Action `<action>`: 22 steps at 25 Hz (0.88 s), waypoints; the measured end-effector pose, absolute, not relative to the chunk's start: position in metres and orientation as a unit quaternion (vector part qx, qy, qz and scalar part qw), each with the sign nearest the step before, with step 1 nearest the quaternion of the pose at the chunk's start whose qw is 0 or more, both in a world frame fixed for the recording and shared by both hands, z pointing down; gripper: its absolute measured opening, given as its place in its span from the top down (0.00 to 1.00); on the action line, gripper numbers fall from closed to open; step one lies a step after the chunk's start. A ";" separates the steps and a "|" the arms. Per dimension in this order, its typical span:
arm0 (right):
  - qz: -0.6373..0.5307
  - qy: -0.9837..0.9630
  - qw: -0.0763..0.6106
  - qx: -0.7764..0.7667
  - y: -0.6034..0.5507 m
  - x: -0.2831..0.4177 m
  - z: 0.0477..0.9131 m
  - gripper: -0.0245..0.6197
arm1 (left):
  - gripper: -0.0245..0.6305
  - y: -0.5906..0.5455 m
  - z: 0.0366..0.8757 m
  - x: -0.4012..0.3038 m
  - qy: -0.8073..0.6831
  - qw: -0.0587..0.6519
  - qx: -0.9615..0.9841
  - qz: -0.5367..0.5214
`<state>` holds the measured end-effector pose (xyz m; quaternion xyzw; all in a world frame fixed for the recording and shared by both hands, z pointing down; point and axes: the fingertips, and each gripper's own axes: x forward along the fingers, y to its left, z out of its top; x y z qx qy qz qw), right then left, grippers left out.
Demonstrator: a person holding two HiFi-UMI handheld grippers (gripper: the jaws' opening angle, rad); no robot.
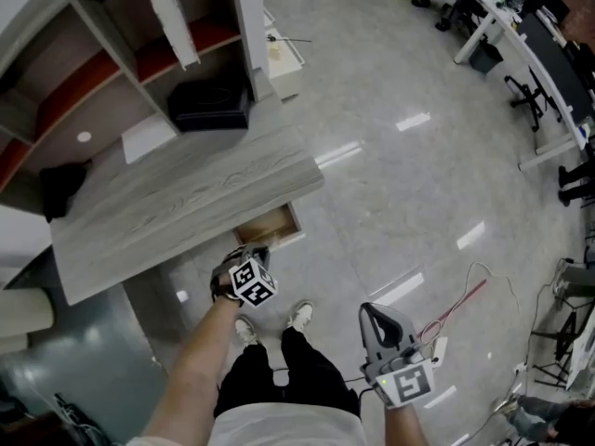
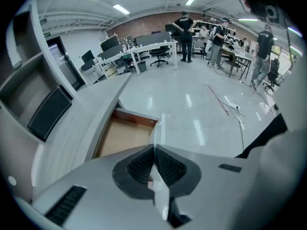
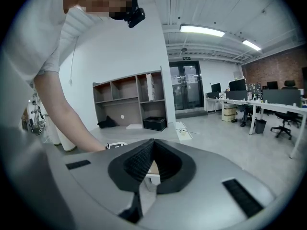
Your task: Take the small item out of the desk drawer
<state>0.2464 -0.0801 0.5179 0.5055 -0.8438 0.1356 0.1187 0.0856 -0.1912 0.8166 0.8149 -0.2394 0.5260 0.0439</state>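
The desk drawer (image 1: 272, 223) stands pulled out under the wood-grain desk top (image 1: 186, 203). In the left gripper view its brown bottom (image 2: 125, 135) looks bare. My left gripper (image 1: 255, 252) hangs just in front of the drawer, above the floor. Its jaws (image 2: 154, 148) are shut on a thin pale small item (image 2: 160, 191), which sticks out between the pads and past the tips. My right gripper (image 1: 369, 312) is held low by the person's right side, away from the desk. Its jaws (image 3: 152, 141) are shut with nothing between them.
A shelf unit at the back of the desk holds a black box (image 1: 209, 105). The person's shoes (image 1: 299, 316) stand just in front of the drawer. A red cable (image 1: 456, 309) trails on the glossy floor to the right. Office desks and chairs (image 1: 530, 54) and standing people (image 2: 184, 30) are far off.
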 end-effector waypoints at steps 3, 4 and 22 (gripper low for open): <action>0.127 -0.847 0.114 0.503 -0.077 0.229 0.509 0.93 | 0.93 -0.186 0.797 0.077 -0.249 0.043 0.824 0.507; 0.125 -0.848 0.115 0.503 -0.077 0.223 0.505 0.93 | 0.93 -0.183 0.789 0.074 -0.254 0.044 0.827 0.500; 0.026 -0.885 0.076 0.460 -0.090 0.139 0.401 0.93 | 0.93 -0.184 0.541 -0.037 -0.410 0.029 0.864 0.289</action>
